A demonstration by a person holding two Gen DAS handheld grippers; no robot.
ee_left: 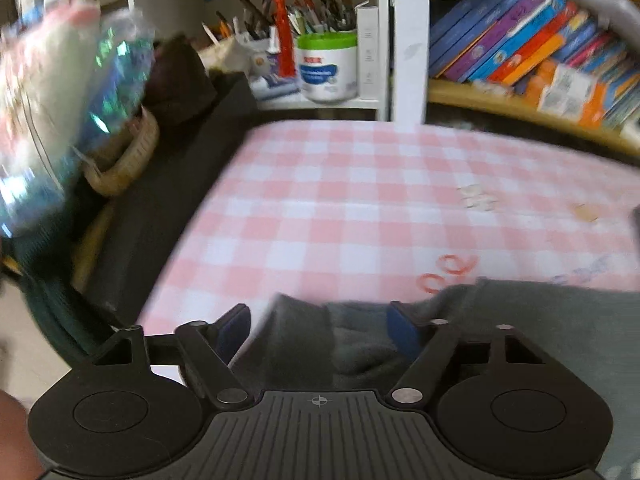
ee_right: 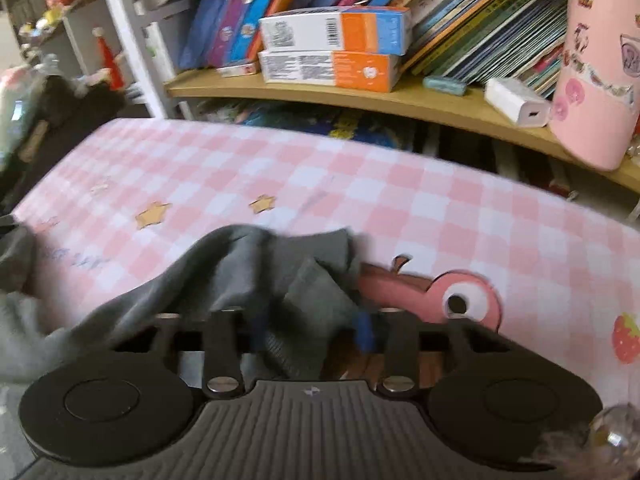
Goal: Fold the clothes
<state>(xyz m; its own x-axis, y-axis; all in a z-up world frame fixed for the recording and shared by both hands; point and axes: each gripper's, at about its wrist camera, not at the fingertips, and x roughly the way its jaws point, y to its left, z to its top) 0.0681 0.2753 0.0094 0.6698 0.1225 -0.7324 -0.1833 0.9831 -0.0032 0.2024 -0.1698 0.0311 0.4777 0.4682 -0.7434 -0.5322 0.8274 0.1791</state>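
Because the crumpled grey knit garment (ee_left: 500, 320) lies at the near edge of the pink-and-white checked table (ee_left: 340, 200), both grippers work there. The left gripper (ee_left: 320, 326) gapes wide around a bunch of cloth, seemingly ready to pinch; the right gripper (ee_right: 312, 330) stands narrower with fabric between its fingers, though whether it truly grips I cannot tell.

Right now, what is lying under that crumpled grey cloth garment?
The crumpled grey cloth garment lies on a pink and white checked table cover. A pink cartoon print peeks out beside it; anything else beneath is hidden.

Soft, even indoor light fell across both views without hard shadows or glare, while motion blur smeared the checked cloth (ee_left: 360, 200) and the clutter at the left edge of the left wrist view, and fisheye distortion bowed the wooden shelf (ee_right: 360, 98) into a curve.
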